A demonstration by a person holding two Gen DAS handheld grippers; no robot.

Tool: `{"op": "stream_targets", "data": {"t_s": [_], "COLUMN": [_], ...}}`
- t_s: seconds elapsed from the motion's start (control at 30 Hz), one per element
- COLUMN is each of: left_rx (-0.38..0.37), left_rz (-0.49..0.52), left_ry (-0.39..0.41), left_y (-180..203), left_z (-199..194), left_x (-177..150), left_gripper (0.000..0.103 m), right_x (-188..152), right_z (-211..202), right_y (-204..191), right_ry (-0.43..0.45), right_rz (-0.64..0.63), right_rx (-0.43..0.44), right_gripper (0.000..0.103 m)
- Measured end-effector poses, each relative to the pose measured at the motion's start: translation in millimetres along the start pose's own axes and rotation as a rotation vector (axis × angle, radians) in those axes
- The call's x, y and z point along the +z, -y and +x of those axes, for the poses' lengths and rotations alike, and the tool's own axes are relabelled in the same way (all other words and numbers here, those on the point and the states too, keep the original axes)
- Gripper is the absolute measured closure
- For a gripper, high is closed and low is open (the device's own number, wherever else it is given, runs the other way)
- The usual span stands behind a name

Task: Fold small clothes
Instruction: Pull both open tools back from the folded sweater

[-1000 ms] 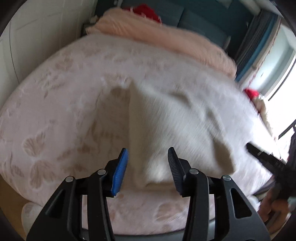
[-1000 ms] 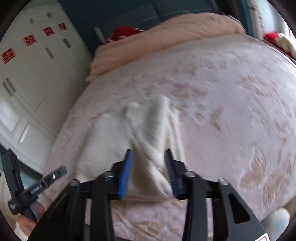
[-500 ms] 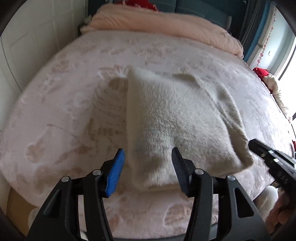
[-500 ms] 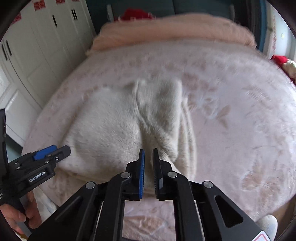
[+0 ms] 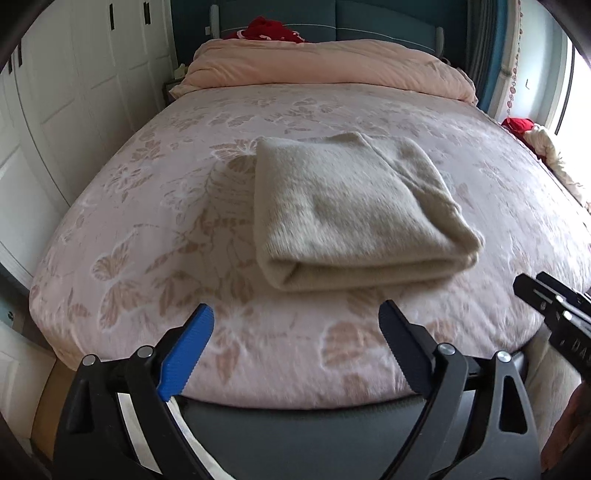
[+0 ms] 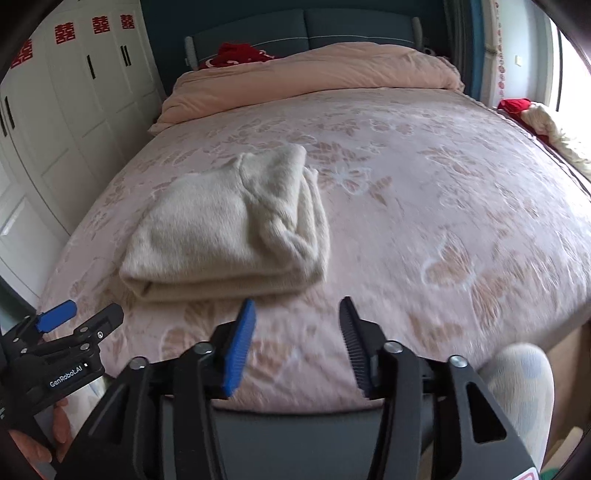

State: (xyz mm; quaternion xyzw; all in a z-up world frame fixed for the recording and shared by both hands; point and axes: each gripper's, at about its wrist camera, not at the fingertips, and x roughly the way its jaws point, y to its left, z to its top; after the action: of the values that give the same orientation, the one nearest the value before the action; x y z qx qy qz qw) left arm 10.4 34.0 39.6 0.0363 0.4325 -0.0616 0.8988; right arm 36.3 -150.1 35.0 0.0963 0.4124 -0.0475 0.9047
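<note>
A cream knitted garment (image 5: 354,214) lies folded into a thick rectangle on the pink floral bedspread (image 5: 155,221). It also shows in the right wrist view (image 6: 229,229), its folded edge facing me. My left gripper (image 5: 295,328) is open and empty, held back above the bed's near edge, clear of the garment. My right gripper (image 6: 297,328) is open and empty, also near the bed's edge, to the right of the garment. Each gripper shows at the side of the other's view: the right one (image 5: 554,306), the left one (image 6: 70,332).
A peach duvet (image 5: 325,66) is rolled at the head of the bed, with a red item (image 5: 269,29) behind it. White wardrobe doors (image 6: 55,122) stand close on the left. More red and cream cloth (image 6: 535,114) lies by the window at the right.
Both grippers have pulled back from the garment toward the bed's near edge. The right gripper, shut half a second ago, has opened. The garment now lies flat and folded, untouched.
</note>
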Motion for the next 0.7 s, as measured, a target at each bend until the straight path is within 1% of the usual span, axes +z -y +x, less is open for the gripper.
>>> {"op": "stream_targets", "data": {"t_s": [0.07, 0.2, 0.3, 0.5, 0.6, 0.7], "left_rx": [0.0, -0.007, 0.018, 0.031, 0.057, 0.06], "left_rz": [0.006, -0.003, -0.004, -0.027, -0.009, 0.005], "left_ry": [0.015, 0.034, 0.052, 0.039, 0.048, 0.045], "left_y": [4, 9, 11, 8, 9, 12], "left_z": [-5, -10, -9, -2, -1, 0], "left_x": [-6, -15, -22, -29, -32, -35], "left_gripper": [0.014, 0.014, 0.014, 0.014, 0.014, 0.014], "right_x": [-10, -22, -25, -32, -34, -35], "right_z": [-4, -8, -9, -4, -1, 2], "right_y": [-2, -3, 1, -4, -7, -6], "right_ry": [0.006, 0.027, 0.043, 0.041, 0.032, 0.019], "right_rz": [0.002, -0.024, -0.013, -0.032, -0.033, -0.028], "right_rx": [-0.002, -0.023, -0.033, -0.048, -0.047, -0.047], "right_gripper": [0.045, 0.034, 0.03, 0.027, 0.026, 0.026]}}
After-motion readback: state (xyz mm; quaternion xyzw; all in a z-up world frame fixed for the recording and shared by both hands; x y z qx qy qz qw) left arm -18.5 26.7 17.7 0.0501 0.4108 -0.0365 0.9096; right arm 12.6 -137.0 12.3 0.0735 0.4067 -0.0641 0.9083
